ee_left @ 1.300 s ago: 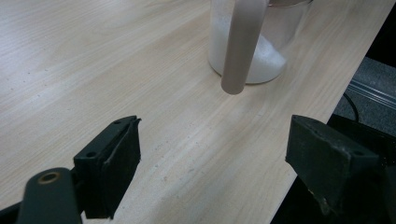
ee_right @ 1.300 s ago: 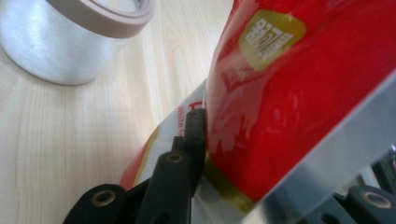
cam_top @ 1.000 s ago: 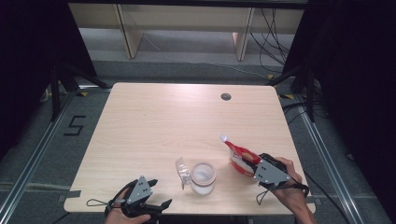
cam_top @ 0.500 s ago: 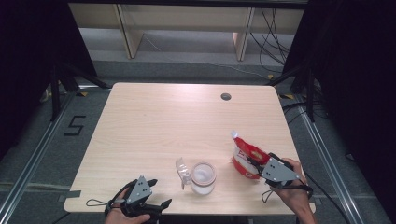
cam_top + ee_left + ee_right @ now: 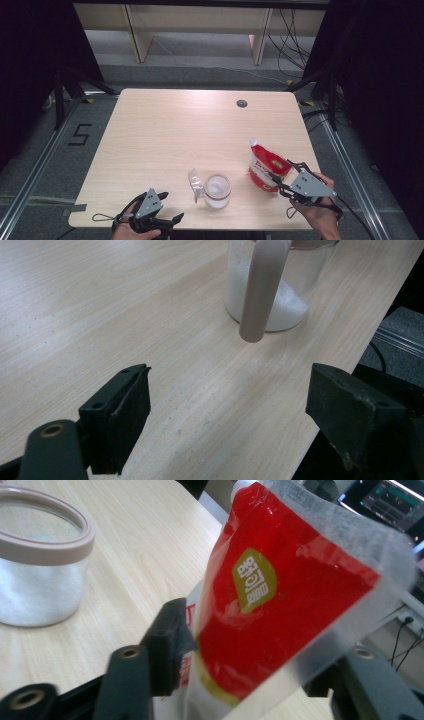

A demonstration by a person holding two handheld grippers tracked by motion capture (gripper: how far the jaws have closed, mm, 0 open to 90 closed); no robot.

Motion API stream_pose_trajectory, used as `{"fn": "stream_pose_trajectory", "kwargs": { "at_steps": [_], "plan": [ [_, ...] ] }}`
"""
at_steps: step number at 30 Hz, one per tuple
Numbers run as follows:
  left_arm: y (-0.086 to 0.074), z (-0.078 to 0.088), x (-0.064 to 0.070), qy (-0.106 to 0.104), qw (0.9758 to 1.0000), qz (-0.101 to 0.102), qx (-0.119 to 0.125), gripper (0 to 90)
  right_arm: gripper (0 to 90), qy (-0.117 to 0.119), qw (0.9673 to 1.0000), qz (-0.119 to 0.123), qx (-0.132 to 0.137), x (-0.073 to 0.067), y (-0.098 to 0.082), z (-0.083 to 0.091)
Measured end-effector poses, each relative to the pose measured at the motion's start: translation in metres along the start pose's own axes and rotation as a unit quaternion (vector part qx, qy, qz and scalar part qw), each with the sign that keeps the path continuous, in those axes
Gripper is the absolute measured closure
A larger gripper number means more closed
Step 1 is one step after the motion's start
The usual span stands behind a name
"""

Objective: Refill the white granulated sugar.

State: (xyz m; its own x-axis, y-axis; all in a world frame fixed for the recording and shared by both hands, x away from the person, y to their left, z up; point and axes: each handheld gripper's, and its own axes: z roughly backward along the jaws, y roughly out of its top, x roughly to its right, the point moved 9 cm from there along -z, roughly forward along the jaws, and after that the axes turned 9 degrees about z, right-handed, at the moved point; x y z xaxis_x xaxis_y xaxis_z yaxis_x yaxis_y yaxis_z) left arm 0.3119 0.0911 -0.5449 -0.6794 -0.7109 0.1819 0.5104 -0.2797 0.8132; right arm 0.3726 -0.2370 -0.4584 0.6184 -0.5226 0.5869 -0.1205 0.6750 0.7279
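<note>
Looking at the high view first: red pouch (image 5: 266, 167) stands on the worktop (image 5: 165, 135) near its right front edge, spout corner up and leaning away from the person, long axis roughly vertical w/ a slight tilt to the far left. Right tool (image 5: 278, 181) sits at the pouch's lower part; its jaws have just been opening, pouch between them. Judgement: pouch is being set down upright so it does not spill. Glass jar (image 5: 217, 190), open, w/ white powder inside, stands just left of the pouch; its lid (image 5: 195, 183) hangs at the jar's left side. Left tool (image 5: 170, 207) rests at the front edge, well apart from the jar, idle.

Left gripper view: jaws stand wide, released, nothing between them; bare worktop (image 5: 125, 315) ahead. Jar (image 5: 275, 295) farther off, lid strap (image 5: 261, 290) hanging down its front.

Right gripper view: pouch (image 5: 280, 600) sits between the jaws; left pad is at the pouch's face, right jaw stands clear of its sealed edge, so grip reads as loosened, not clenched. Sealed edge runs diagonally, top corner pointing upper left. Jar (image 5: 40, 560) to the left, apart from the pouch.
</note>
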Motion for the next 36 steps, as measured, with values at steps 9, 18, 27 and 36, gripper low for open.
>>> {"fn": "stream_pose_trajectory", "kwargs": {
  "at_steps": [9,18,27,36],
  "plan": [
    [0.0,0.0,0.0,-0.001,1.0,0.001,0.0,17.4,39.0,-0.011,0.9986,-0.051,-0.003,-0.007,-0.006,0.016],
    [0.001,0.001,-0.002,0.001,1.0,-0.004,-0.005,17.4,37.0,0.013,0.9958,-0.09,-0.012,-0.019,-0.018,0.023],
    [0.006,0.003,0.001,-0.005,0.9999,0.009,0.007,17.4,34.5,0.022,0.9922,-0.12,-0.026,-0.029,-0.026,0.022],
    [0.012,0.005,0.008,-0.012,0.9997,0.019,0.007,17.9,30.4,0.038,0.9895,-0.132,-0.045,-0.039,-0.038,0.024]
  ]
}}
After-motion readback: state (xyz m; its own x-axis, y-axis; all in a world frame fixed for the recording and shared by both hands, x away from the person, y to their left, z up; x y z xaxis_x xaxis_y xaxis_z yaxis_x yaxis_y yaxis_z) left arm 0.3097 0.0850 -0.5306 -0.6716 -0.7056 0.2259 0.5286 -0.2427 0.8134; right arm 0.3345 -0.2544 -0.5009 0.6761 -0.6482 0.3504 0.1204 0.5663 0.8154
